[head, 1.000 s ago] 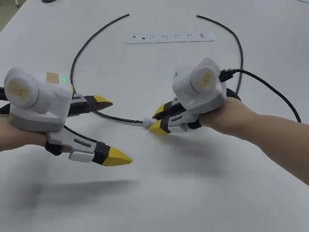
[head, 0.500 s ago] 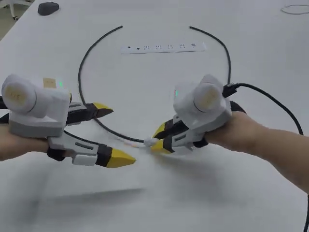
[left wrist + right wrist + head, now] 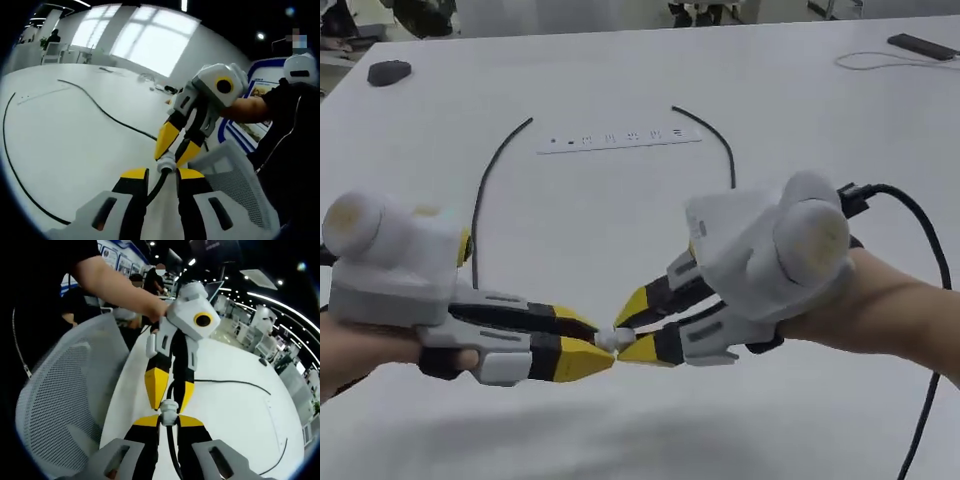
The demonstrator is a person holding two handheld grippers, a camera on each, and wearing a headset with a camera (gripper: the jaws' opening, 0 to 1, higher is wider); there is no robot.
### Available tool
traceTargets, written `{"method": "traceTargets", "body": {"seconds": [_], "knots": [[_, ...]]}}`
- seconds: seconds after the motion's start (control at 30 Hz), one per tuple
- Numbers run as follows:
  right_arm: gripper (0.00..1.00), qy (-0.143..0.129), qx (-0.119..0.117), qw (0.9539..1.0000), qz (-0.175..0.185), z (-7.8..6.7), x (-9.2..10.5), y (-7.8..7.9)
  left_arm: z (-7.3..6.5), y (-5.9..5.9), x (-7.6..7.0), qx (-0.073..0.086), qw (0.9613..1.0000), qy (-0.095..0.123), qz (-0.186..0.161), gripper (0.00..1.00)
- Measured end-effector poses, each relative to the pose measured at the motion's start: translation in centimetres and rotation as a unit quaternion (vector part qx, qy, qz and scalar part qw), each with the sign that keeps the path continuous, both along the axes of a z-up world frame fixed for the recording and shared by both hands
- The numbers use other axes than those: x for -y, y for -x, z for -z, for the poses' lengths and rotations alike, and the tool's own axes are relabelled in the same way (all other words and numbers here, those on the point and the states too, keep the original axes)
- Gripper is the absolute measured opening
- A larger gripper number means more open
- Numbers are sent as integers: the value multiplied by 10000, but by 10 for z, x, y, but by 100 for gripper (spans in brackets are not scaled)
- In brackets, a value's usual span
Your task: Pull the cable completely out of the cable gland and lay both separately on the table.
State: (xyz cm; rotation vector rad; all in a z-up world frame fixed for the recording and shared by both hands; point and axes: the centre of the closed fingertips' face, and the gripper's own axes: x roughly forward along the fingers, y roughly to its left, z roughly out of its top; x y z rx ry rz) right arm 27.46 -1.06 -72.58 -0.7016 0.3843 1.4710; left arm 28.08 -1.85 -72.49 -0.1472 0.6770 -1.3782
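A long black cable (image 3: 477, 210) curves across the white table (image 3: 620, 230). A small white cable gland (image 3: 613, 340) sits on it, held up off the table between the two grippers. My left gripper (image 3: 599, 345) comes in from the left, shut on the cable right beside the gland. In the left gripper view the cable (image 3: 156, 186) runs between its yellow tips (image 3: 162, 175) up to the gland (image 3: 166, 162). My right gripper (image 3: 628, 336) meets it tip to tip and is shut on the gland (image 3: 169, 412), with cable (image 3: 173, 445) trailing back between its jaws.
A white power strip (image 3: 620, 140) lies at the back, between the cable's two ends. A dark mouse (image 3: 388, 72) sits far left, a phone (image 3: 920, 45) far right. The right gripper's own black lead (image 3: 920, 230) hangs off to the right. A mesh chair (image 3: 55, 400) stands beside the table.
The left gripper was open and apart from the cable; it has come in and shut on the cable beside the gland. The right gripper has kept hold of the gland and raised it.
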Motion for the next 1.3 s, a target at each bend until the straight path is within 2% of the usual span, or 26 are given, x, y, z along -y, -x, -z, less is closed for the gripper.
{"method": "traceTargets", "body": {"seconds": [0.03,0.17,0.3,0.33,0.37,0.5,0.57,0.6,0.63,0.7,0.73,0.83,0.87,0.93,1.0,1.03,1.07,1.1,1.13,1.17,1.2,1.23,1.3], "knots": [[7,-12,11,10000,15,-1,1,1,-1,1,0,-6,10000,14,6,22],[7,30,195,9998,37,-6,3,5,-11,9,4,-228,9993,306,-36,24],[7,65,187,9998,43,-7,4,11,-13,14,7,-277,9989,383,-61,23],[7,65,194,9998,46,-7,4,12,-14,14,8,-250,9988,416,-63,21],[7,61,177,9998,55,-7,4,13,-13,14,9,-101,9991,412,-58,18],[7,77,143,9998,85,-7,6,15,-14,17,11,-41,9988,492,-5,16],[7,78,168,9998,95,-7,7,15,-15,17,12,51,9986,530,22,16],[7,87,159,9998,92,-8,7,16,-16,18,12,121,9985,530,66,16],[7,84,178,9998,94,-8,8,15,-16,17,12,262,9981,540,106,16],[7,69,151,9998,96,-9,8,15,-17,18,13,297,9981,524,143,16],[7,62,144,9998,94,-9,8,15,-17,17,13,452,9974,514,233,16],[7,97,143,9998,75,-7,7,15,-16,17,13,389,9979,461,241,16],[8,102,134,9998,72,-7,7,15,-15,18,13,486,9974,432,316,15],[8,88,-96,9998,136,-5,6,16,-16,18,13,587,9968,405,363,15],[10,-74,-858,9955,386,-6,6,18,-14,18,11,770,9955,296,461,15],[10,-205,-1166,9917,502,-8,6,17,-18,19,11,863,9944,351,498,15],[9,-248,-1145,9920,467,-9,6,15,-20,20,11,849,9944,365,509,15],[9,-290,-1272,9902,503,-9,8,15,-25,20,12,951,9930,447,537,15],[9,-281,-1281,9900,517,-9,9,14,-27,18,12,1052,9919,464,542,15],[8,-364,-1397,9880,551,-12,7,14,-28,18,11,1211,9900,413,601,15],[8,-402,-1531,9857,572,-14,7,15,-29,19,11,1200,9900,418,610,15],[8,-410,-1521,9858,583,-15,7,14,-30,18,11,1327,9883,400,639,15],[8,-419,-1558,9851,589,-16,7,15,-30,19,11,1341,9880,385,657,15]]}}
